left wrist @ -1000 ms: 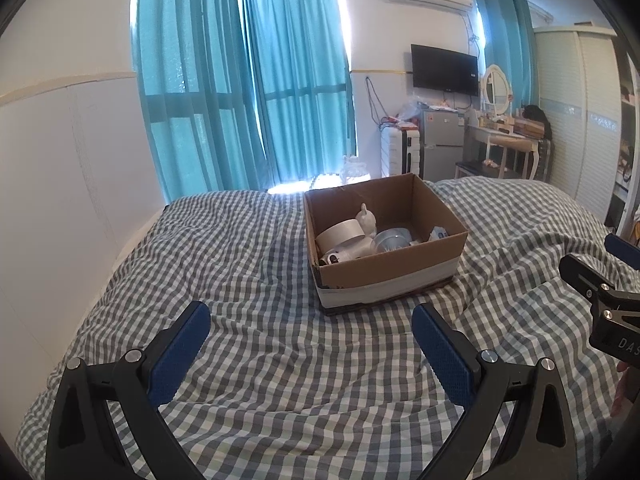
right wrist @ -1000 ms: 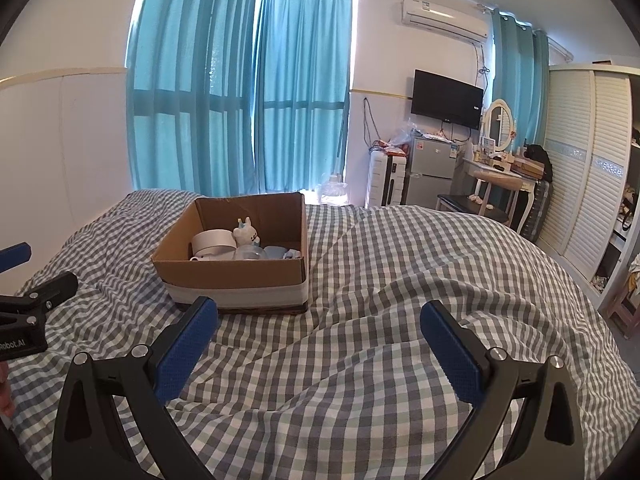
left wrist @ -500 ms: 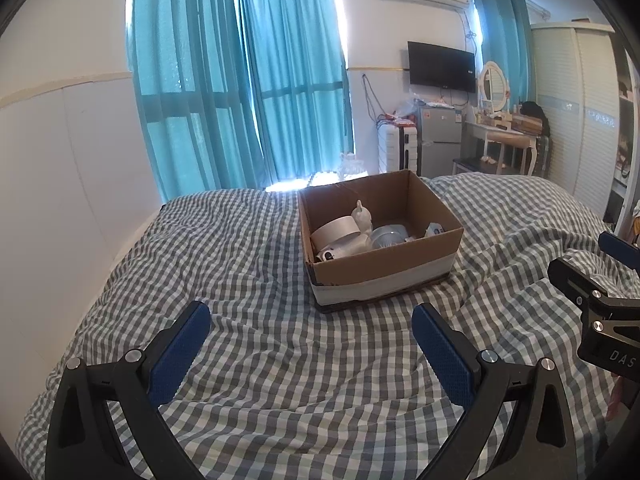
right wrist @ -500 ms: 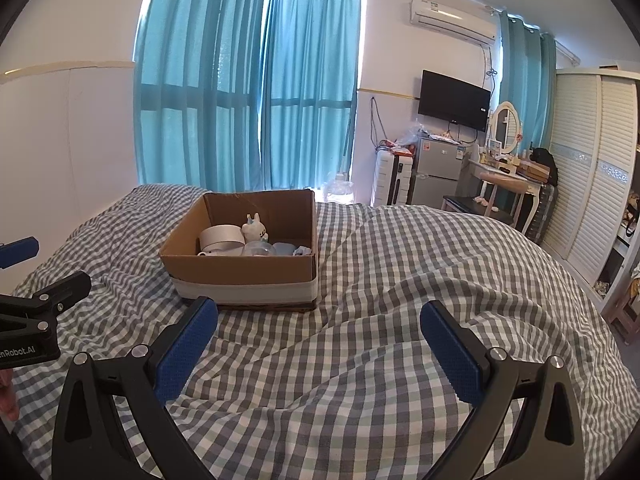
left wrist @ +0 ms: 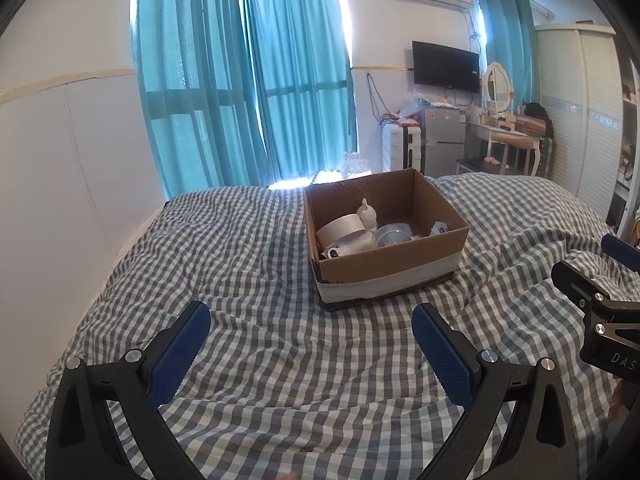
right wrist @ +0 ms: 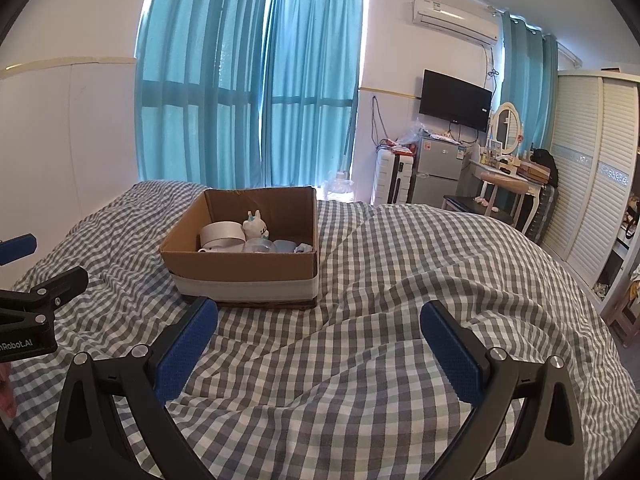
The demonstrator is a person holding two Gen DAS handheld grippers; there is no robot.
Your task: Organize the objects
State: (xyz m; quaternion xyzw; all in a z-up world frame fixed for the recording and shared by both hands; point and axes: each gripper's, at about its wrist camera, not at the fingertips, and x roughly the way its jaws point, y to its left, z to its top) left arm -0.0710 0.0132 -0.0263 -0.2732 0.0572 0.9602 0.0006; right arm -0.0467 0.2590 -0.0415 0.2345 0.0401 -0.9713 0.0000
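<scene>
An open cardboard box [left wrist: 388, 264] with a white band around its base sits on the checked bed cover; it also shows in the right wrist view [right wrist: 244, 268]. Inside lie a white tape roll [left wrist: 340, 230], a white rabbit figure [left wrist: 368, 214], a clear round lid or bowl [left wrist: 394, 234] and a small blue-and-white packet [left wrist: 440, 227]. My left gripper [left wrist: 310, 322] is open and empty, short of the box. My right gripper [right wrist: 318, 318] is open and empty, in front of the box's right corner.
The grey-and-white checked bed cover [right wrist: 400, 360] is rumpled in folds. A white padded wall [left wrist: 60, 200] runs along the left. Beyond the bed stand teal curtains [right wrist: 280, 100], a small fridge [right wrist: 438, 176], a dressing table [right wrist: 508, 184] and a louvred wardrobe [right wrist: 592, 184].
Both grippers have drifted slightly closer to the box, which sits a little larger in both views. Both stay open and empty.
</scene>
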